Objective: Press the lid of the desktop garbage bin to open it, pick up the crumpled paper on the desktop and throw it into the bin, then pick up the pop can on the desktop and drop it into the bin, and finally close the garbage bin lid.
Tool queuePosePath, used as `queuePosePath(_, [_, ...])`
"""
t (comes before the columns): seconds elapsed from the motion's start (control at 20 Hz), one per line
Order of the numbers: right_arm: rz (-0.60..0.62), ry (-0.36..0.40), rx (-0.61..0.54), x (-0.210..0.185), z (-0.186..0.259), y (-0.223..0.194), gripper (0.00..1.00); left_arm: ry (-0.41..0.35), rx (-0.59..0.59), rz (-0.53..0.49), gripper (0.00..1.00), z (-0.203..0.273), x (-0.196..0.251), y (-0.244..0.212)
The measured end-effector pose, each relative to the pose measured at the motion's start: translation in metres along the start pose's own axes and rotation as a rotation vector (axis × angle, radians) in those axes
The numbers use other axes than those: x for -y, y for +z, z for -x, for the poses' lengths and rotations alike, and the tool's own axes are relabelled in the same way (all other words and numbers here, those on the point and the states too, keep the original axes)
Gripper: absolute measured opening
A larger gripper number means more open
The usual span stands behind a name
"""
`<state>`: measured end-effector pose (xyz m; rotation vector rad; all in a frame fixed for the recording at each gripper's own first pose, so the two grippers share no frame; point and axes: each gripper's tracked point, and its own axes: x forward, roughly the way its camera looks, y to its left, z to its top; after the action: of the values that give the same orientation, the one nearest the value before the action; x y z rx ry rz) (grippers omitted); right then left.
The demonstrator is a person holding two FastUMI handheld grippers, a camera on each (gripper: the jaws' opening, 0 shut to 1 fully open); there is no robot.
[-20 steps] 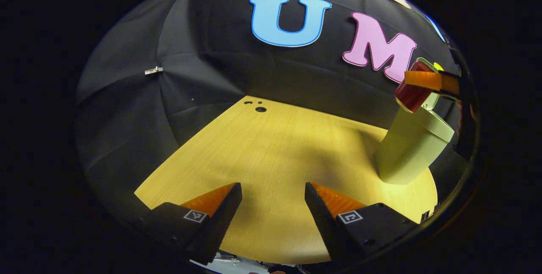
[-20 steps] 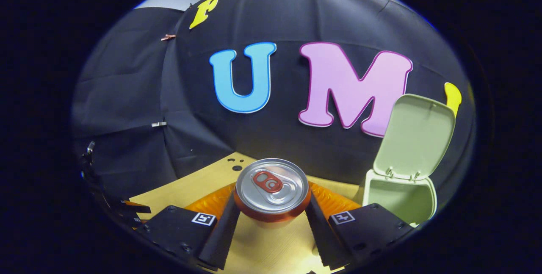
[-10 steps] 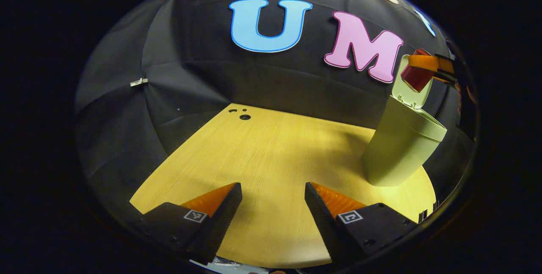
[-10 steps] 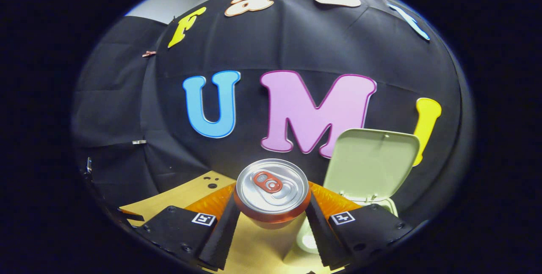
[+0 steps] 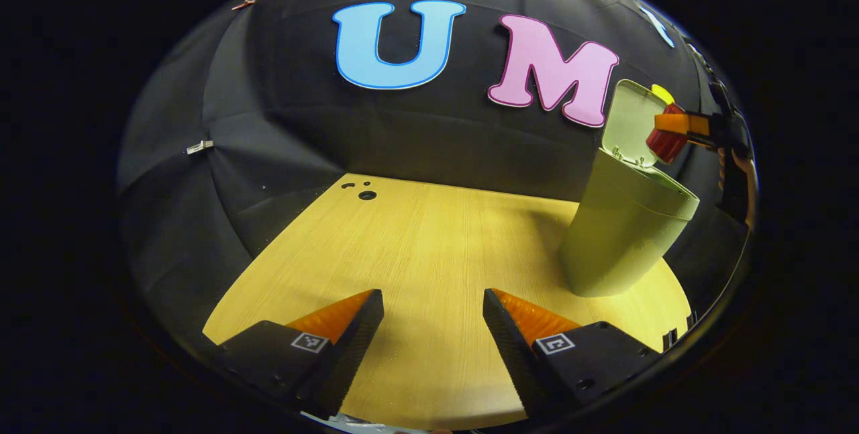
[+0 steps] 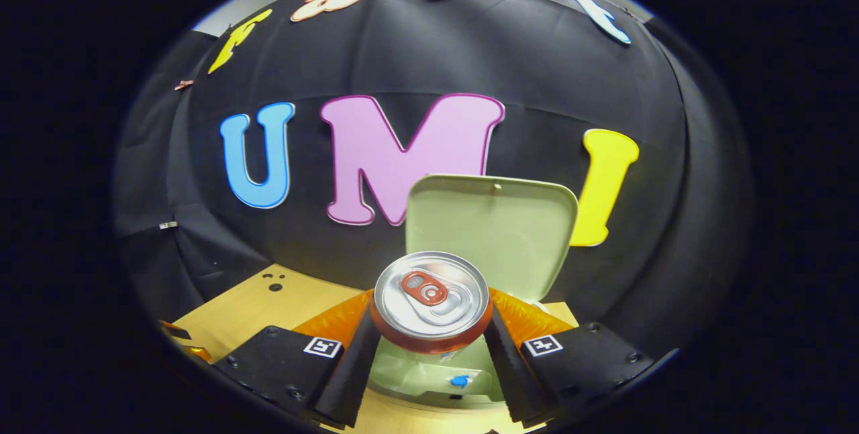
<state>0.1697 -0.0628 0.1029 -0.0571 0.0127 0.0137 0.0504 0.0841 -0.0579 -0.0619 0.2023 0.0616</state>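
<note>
In the right gripper view my right gripper [image 6: 429, 333] is shut on a red pop can [image 6: 431, 296], silver top towards the camera. The can hangs right above the open mouth of the pale green bin [image 6: 429, 380]; the bin's lid [image 6: 490, 226] stands upright behind it. White crumpled paper shows inside the bin below the can. In the left gripper view the bin [image 5: 621, 229] stands at the table's right, lid [image 5: 627, 122] raised, with the right gripper [image 5: 678, 129] holding the can [image 5: 666, 144] over it. My left gripper [image 5: 433, 316] is open, low over the table with nothing between its fingers.
The yellow wooden table [image 5: 429, 246] has small holes [image 5: 366, 194] near its far left corner. Black cloth walls close off the back and left. A hand [image 5: 735, 172] holding the right gripper shows at the far right edge.
The right gripper has carried the can rightwards until it hangs over the open bin. The left gripper's view has swung slightly, bringing the bin more into view; its jaws stay open.
</note>
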Motion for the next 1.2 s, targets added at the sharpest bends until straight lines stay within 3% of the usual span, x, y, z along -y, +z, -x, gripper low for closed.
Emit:
queuePosePath(0.35, [-0.019, -0.046, -0.075, 0.021, -0.013, -0.037, 0.83, 0.000, -0.015, -0.019, 0.96, -0.003, 0.001, 0.001])
queuePosePath(0.65, [-0.013, -0.057, -0.085, 0.022, -0.020, -0.039, 0.86, 0.004, -0.025, -0.011, 0.96, -0.001, 0.002, -0.003])
queuePosePath(0.85, [-0.010, -0.064, -0.040, 0.021, -0.020, -0.018, 0.97, 0.012, -0.027, -0.007, 0.96, 0.000, 0.000, -0.004])
queuePosePath(1.2, [0.013, -0.065, 0.083, 0.027, -0.014, 0.063, 0.97, 0.021, -0.033, 0.013, 0.96, 0.002, -0.002, -0.009])
